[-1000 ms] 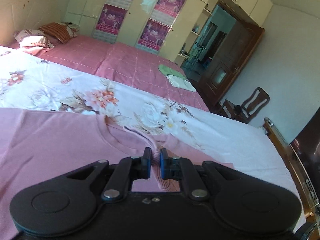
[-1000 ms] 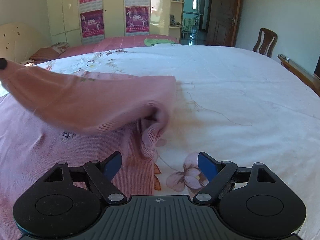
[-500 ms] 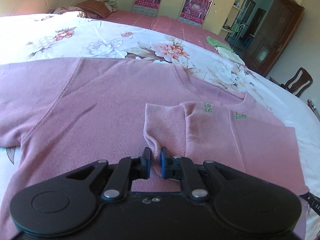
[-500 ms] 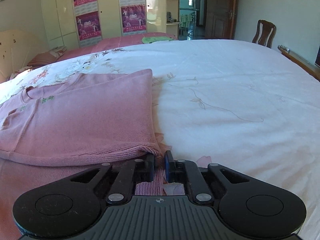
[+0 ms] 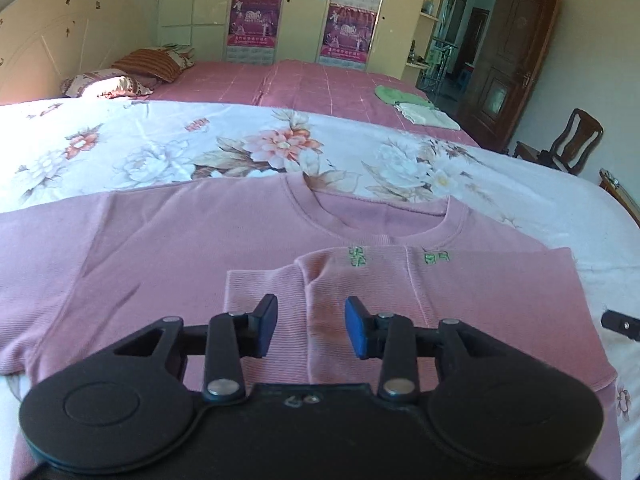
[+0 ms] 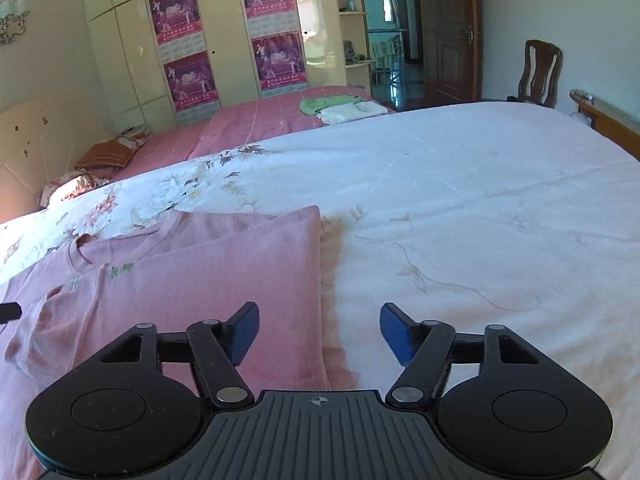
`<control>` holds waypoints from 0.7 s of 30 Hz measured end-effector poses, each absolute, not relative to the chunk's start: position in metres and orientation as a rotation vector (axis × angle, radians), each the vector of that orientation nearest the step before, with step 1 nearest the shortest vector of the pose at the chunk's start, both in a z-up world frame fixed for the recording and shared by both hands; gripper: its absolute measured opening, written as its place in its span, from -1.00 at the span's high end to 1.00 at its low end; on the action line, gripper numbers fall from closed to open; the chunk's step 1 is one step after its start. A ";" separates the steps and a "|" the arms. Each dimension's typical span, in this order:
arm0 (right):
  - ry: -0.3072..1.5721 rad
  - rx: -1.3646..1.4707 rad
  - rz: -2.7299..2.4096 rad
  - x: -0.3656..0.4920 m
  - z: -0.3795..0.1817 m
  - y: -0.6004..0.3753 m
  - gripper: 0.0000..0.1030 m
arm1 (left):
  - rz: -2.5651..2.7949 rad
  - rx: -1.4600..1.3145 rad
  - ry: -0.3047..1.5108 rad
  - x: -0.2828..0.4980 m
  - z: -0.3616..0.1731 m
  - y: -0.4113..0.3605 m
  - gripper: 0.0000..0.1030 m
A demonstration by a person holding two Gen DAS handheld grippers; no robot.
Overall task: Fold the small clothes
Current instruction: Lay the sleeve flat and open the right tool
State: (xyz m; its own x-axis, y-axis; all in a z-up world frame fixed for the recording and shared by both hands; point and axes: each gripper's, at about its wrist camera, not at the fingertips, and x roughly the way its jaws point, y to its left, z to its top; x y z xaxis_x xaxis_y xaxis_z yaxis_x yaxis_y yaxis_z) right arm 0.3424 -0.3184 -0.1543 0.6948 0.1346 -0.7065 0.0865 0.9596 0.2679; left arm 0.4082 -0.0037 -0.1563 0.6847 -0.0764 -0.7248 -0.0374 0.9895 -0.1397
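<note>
A pink ribbed sweater (image 5: 192, 248) lies flat on the floral bedsheet (image 5: 160, 148), its right side and sleeve folded over onto the body. My left gripper (image 5: 311, 326) is open just above the folded sleeve cuff (image 5: 264, 284), holding nothing. In the right wrist view the sweater (image 6: 200, 272) lies at the left with its folded edge running toward me. My right gripper (image 6: 319, 334) is open above that folded edge, empty. A tip of the other gripper (image 5: 620, 322) shows at the right edge of the left wrist view.
A second bed with a pink cover (image 5: 312, 88) holds green and white folded clothes (image 5: 416, 108) and pillows (image 5: 132, 70). Wardrobes with posters (image 6: 232, 44) line the back wall. A wooden chair (image 6: 538, 74) and wooden footboard (image 6: 608, 120) stand at the right.
Both grippers opened and let go of the folded sweater side, which now lies flat on the body. Both pulled back and up a little.
</note>
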 end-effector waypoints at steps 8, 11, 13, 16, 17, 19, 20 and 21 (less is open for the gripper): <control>0.868 0.366 0.028 0.427 -0.188 -0.324 0.26 | 0.019 -0.113 0.844 0.420 -0.182 -0.002 0.26; 0.874 0.376 0.054 0.438 -0.186 -0.323 0.74 | 0.028 -0.121 0.849 0.422 -0.180 -0.001 0.27; 0.855 0.275 0.044 0.434 -0.186 -0.315 0.83 | 0.027 -0.111 0.848 0.421 -0.178 -0.003 0.25; 0.845 0.265 0.013 0.432 -0.192 -0.318 0.82 | 0.034 -0.080 0.833 0.423 -0.185 -0.004 0.20; 0.841 0.259 0.002 0.433 -0.192 -0.317 0.82 | 0.035 -0.078 0.838 0.424 -0.183 -0.004 0.20; 0.823 0.276 -0.042 0.431 -0.188 -0.317 0.74 | 0.034 -0.078 0.852 0.425 -0.178 -0.004 0.21; 0.818 0.279 -0.050 0.427 -0.183 -0.317 0.73 | 0.035 -0.082 0.852 0.423 -0.174 -0.004 0.16; 0.809 0.261 -0.055 0.422 -0.178 -0.314 0.72 | 0.034 -0.088 0.844 0.419 -0.170 -0.002 -0.14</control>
State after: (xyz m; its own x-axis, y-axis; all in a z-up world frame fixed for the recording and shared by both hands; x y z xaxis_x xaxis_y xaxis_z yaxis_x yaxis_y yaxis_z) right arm 0.4220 -0.3143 -0.1777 0.6908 0.0507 -0.7212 0.1481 0.9664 0.2099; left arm 0.4192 -0.0022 -0.1703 0.6645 -0.0044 -0.7472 -0.0652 0.9958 -0.0638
